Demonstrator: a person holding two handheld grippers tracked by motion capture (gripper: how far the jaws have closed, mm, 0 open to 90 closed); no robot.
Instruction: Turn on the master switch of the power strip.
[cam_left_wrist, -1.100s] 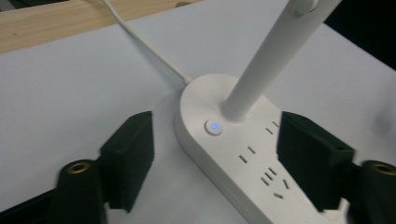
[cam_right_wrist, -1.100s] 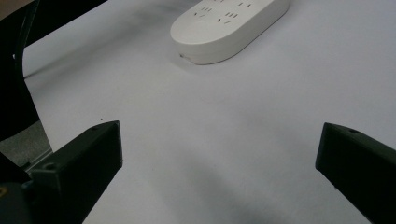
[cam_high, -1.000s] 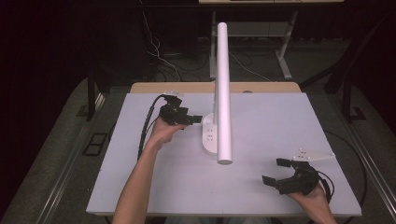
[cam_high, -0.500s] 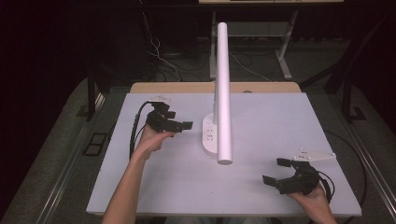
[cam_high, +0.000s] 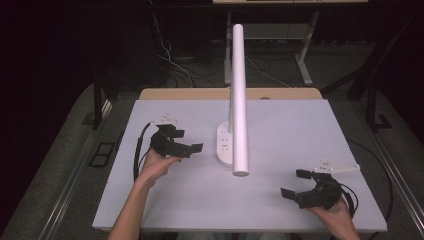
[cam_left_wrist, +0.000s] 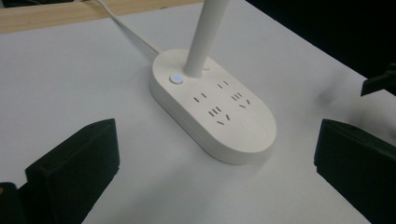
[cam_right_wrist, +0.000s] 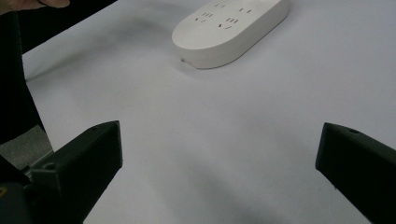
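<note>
A white rectangular table top (cam_high: 300, 150) fills the middle of the frame, with a light wooden strip (cam_high: 200, 93) along its far edge. Around it lies a grey carpet floor (cam_high: 65, 165). At the top, the room is dark; grey metal desk legs (cam_high: 305, 55) and loose cables (cam_high: 172, 55) stand there.

One white lamp base (cam_high: 225, 145) — one cord (cam_left_wrist: 128, 29) — two grippers: left gripper (cam_high: 189, 148), right gripper (cam_high: 295, 184).

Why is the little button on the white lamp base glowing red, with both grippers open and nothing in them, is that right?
Not red. The button on the lamp base glows blue, as the left gripper view shows. The left gripper and right gripper are indeed open and hold nothing.
</note>
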